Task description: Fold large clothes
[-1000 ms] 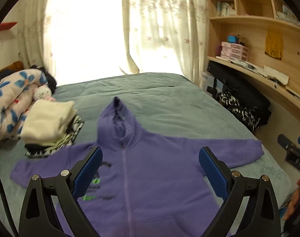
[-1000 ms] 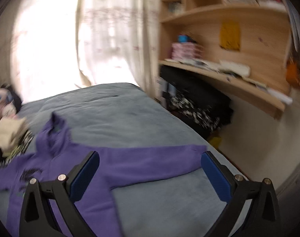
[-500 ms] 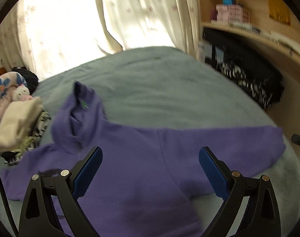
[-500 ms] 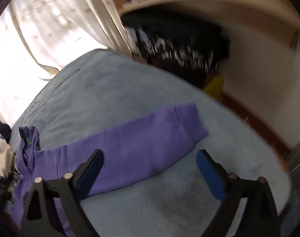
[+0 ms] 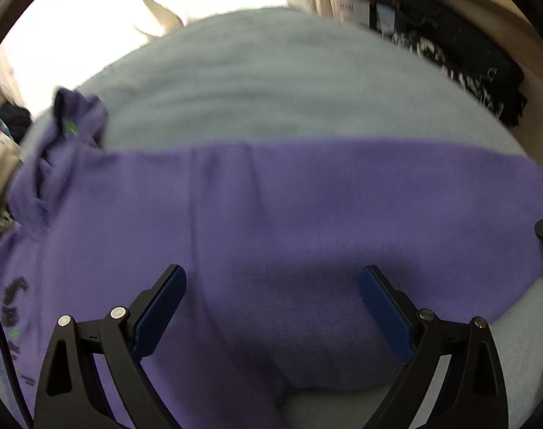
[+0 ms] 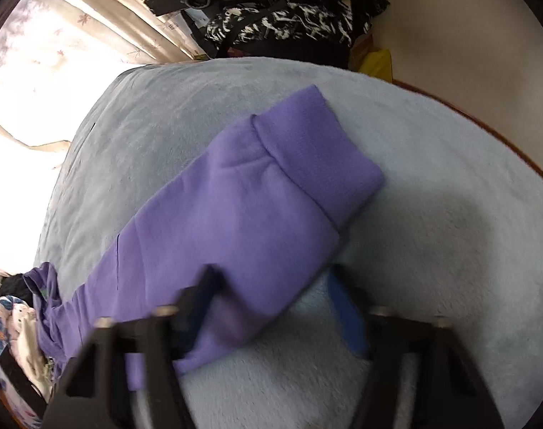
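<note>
The purple hoodie [image 5: 271,214] lies spread flat on the grey bed [image 5: 271,82], its hood [image 5: 74,125] toward the window and one sleeve [image 6: 257,193] stretched out to the bed's right side. A second ago both wrist cameras looked across the room at the curtains and the shelves; now both look steeply down at the cloth, so both tools have come down close to the garment. The left hand-held gripper [image 5: 273,307] hangs over the place where this sleeve joins the body, with its jaws wide apart and nothing between them; whether its tips already touch the fabric I cannot tell. The right hand-held gripper [image 6: 271,307] was fully spread before, and its jaws have just been closing around the lower edge of the sleeve, a little inward from the cuff [image 6: 317,157]. The fabric sits between them and bunches up there, but the view is blurred, so I cannot tell if the pads press it firmly yet. I judge that the first fold is starting: the sleeve is being taken so that it can be laid over the body. The left one probably must grip next.
</note>
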A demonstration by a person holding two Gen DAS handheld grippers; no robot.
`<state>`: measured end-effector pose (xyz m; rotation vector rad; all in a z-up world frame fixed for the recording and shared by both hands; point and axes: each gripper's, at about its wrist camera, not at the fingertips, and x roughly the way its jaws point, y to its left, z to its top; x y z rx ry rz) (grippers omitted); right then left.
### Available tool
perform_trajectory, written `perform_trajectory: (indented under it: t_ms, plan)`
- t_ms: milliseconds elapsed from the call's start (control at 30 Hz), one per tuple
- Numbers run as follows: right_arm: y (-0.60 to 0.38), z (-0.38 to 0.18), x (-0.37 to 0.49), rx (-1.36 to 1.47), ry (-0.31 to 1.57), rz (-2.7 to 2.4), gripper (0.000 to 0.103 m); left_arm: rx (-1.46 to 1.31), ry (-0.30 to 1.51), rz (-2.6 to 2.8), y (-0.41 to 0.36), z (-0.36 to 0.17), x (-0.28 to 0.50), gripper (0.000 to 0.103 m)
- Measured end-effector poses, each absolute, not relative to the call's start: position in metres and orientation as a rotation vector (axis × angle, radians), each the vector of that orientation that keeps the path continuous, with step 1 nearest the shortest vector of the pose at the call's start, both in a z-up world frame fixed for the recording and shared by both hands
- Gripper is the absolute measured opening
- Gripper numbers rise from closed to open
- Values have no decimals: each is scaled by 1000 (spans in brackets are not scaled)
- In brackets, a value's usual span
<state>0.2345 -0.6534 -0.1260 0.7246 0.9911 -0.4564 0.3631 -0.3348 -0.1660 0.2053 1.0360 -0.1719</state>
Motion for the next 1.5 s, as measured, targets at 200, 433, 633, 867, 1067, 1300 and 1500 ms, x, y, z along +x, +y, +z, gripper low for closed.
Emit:
perform_trajectory:
  t_ms: [200, 433, 633, 867, 1067, 1300, 1500]
  plan:
    - [-618, -91, 241, 550, 905, -461, 9, 139, 1045, -178, -317, -156, 366, 57]
    - [-496, -19, 247, 267, 760, -208, 9, -49, 956, -163, -220, -91, 349, 57]
    - [-379, -50, 254, 118, 856, 26, 21, -140, 973, -158, -139, -83, 331, 57]
    - [-362, -126, 237, 299, 1066, 89, 49, -285, 1099, -268, -101, -127, 325, 57]
    - [-375, -136, 214, 411, 1009, 74, 49, -418, 1188, -394, -110, -159, 331, 57]
    - [-349, -148, 207, 324, 974, 54, 52, -494, 1240, -499, -142, -180, 339, 57]
    - [-353, -151, 208, 363, 952, 81, 56, -472, 1233, -484, -174, -188, 353, 38]
